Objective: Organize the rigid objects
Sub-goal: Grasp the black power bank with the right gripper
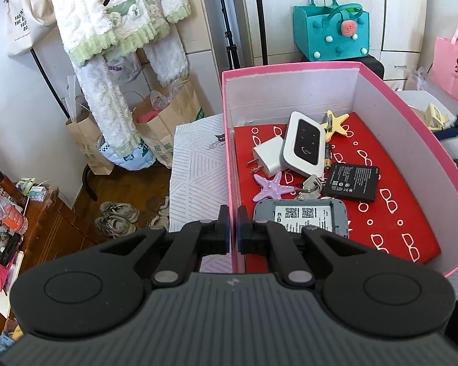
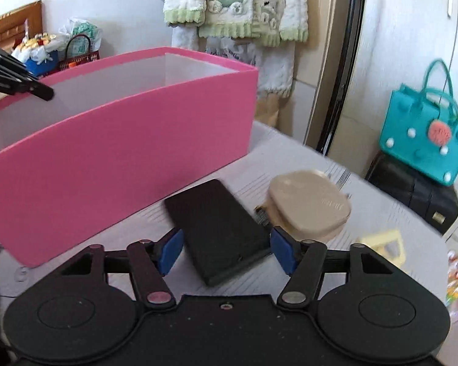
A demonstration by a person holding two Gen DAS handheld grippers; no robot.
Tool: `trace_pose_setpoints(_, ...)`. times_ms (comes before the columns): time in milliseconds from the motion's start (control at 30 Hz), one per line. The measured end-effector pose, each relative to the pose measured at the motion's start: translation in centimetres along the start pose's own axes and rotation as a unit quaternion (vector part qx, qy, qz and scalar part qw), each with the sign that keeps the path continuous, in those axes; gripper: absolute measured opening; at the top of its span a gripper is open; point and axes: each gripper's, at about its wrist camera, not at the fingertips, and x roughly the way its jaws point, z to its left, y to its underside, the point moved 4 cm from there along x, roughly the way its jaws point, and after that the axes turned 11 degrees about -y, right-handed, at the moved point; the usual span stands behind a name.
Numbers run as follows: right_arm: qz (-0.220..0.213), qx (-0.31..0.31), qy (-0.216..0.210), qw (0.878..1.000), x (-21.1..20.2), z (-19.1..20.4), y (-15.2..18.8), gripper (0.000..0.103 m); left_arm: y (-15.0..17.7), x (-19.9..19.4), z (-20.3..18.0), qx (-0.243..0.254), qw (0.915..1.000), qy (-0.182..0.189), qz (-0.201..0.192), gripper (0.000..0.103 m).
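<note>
My left gripper (image 1: 233, 224) is shut on the near left wall of the pink box (image 1: 229, 140). Inside, on a red mat, lie a white pocket router (image 1: 303, 144), a white plug (image 1: 267, 156), a purple starfish (image 1: 270, 186), a yellow starfish (image 1: 336, 123), keys (image 1: 310, 186), a black battery (image 1: 351, 182) and a grey router shell (image 1: 302, 217). My right gripper (image 2: 226, 251) is open, its blue pads on either side of a black flat phone-like slab (image 2: 219, 227) on the table beside the pink box (image 2: 122, 152). A beige compact case (image 2: 310, 206) lies just right of it.
A pale yellow clip (image 2: 384, 245) lies at the table's right edge. A teal felt bag (image 2: 424, 140) sits on a black case beyond. Fleece clothes (image 1: 116, 30) hang on a rack at left, with paper bags and shoes on the floor below.
</note>
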Motion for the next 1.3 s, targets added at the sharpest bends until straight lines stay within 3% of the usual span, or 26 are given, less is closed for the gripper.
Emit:
trace_pose_setpoints(300,0.032,-0.067,-0.029,0.997,1.1,0.6,0.1,0.078,0.2,-0.1,0.0,0.000,1.0000,0.004,0.000,0.003)
trace_pose_setpoints(533,0.029,-0.031,-0.085,0.995,-0.9,1.0,0.1,0.074,0.2,-0.2,0.1,0.000,1.0000,0.008,-0.002,0.004)
trace_pose_setpoints(633,0.021,-0.080,-0.066,0.994,-0.6,1.6,0.0,0.077,0.3,-0.2,0.1,0.000,1.0000,0.009,-0.003,0.004)
trace_pose_setpoints(800,0.053,-0.128,-0.076,0.987,1.8,2.4,0.4,0.084,0.2,-0.2,0.1,0.000,1.0000,0.009,-0.002,0.004)
trace_pose_setpoints(933,0.044,-0.069,-0.079,0.994,2.1,1.4,-0.2,0.070,0.3,-0.2,0.1,0.000,0.9999,0.011,-0.002,0.004)
trace_pose_setpoints(1100,0.030,0.028,-0.058,0.997,1.1,0.6,-0.9,0.068,0.3,-0.3,0.0,0.002,0.9999,0.014,-0.002,0.003)
trace_pose_setpoints(1300,-0.001,0.018,-0.029,0.999,-1.2,1.9,-2.2,0.068,0.5,-0.4,0.0,0.002,0.9999,0.016,-0.003,0.003)
